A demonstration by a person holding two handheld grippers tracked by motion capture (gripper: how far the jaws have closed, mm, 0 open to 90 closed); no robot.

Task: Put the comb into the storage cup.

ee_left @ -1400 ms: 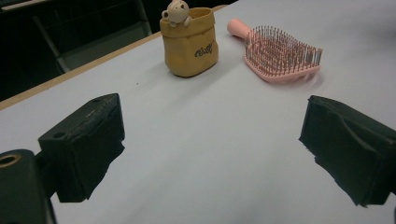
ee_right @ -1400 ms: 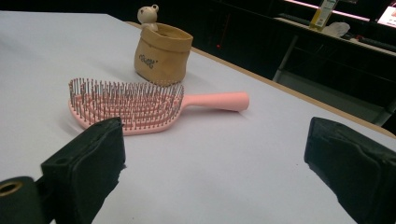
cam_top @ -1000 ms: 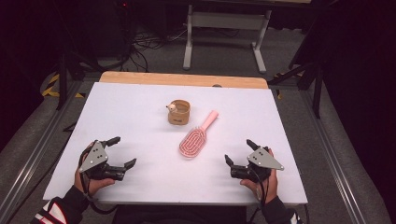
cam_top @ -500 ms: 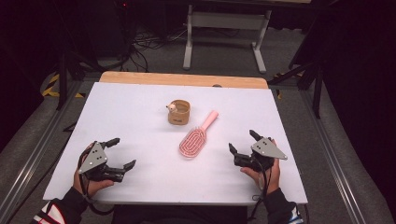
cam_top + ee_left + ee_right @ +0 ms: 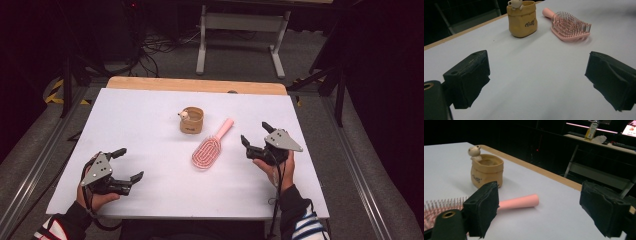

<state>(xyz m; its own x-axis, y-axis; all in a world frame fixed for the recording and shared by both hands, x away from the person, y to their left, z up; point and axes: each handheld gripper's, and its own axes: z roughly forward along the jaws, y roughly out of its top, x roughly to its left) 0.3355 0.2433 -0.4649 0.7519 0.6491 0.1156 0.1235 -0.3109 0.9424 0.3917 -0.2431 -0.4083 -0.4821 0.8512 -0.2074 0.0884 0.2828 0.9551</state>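
A pink hairbrush point(image 5: 206, 151) lies bristles up mid-table, its handle point(image 5: 519, 202) pointing away and to the right. Behind it to the left stands a small tan pot point(image 5: 192, 120) with a tiny bear figure on its rim. My right gripper point(image 5: 255, 134) hovers just right of the handle, apart from it. It is open, the jaws have just been closing a little, and nothing is between them. My left gripper point(image 5: 127, 164) rests open near the front left edge, far from the brush point(image 5: 570, 26) and the pot point(image 5: 522, 18).
The white table top point(image 5: 140, 110) ends in a wooden strip point(image 5: 195, 85) at the far side. Beyond it, a pale metal stand point(image 5: 240, 22) and cables sit on the dark floor. Metal rails run along both sides of the table.
My right hand has lifted and moved forward, closer to the brush handle. The left hand, the brush and the pot have stayed put.
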